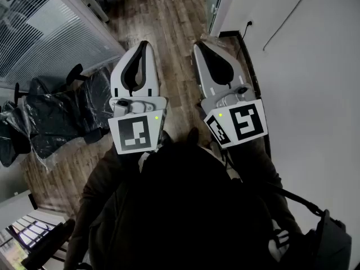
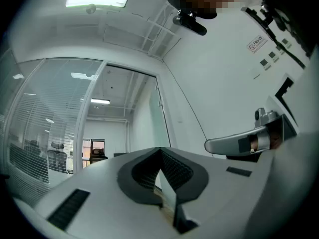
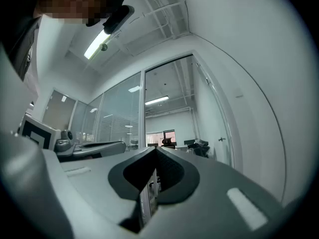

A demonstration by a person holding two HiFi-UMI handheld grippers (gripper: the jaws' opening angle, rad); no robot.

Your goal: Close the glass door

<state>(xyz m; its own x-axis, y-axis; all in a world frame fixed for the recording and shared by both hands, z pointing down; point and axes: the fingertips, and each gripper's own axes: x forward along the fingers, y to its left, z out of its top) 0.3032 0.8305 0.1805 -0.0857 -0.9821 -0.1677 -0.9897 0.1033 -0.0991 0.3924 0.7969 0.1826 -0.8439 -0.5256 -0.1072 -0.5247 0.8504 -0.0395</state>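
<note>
The person is holding the left gripper (image 1: 144, 44) and the right gripper (image 1: 198, 44) side by side, pointing forward, and each one's jaws are pressing together at the tips with nothing between them. The glass door (image 3: 213, 114) is standing open well ahead of the tongs, slightly right of the right one (a small handle is showing on it), just beside the white wall (image 1: 315, 66). Plastic-wrapped chairs (image 1: 56, 117) are sitting on the wooden floor (image 1: 169, 16), left of the left gripper.
</note>
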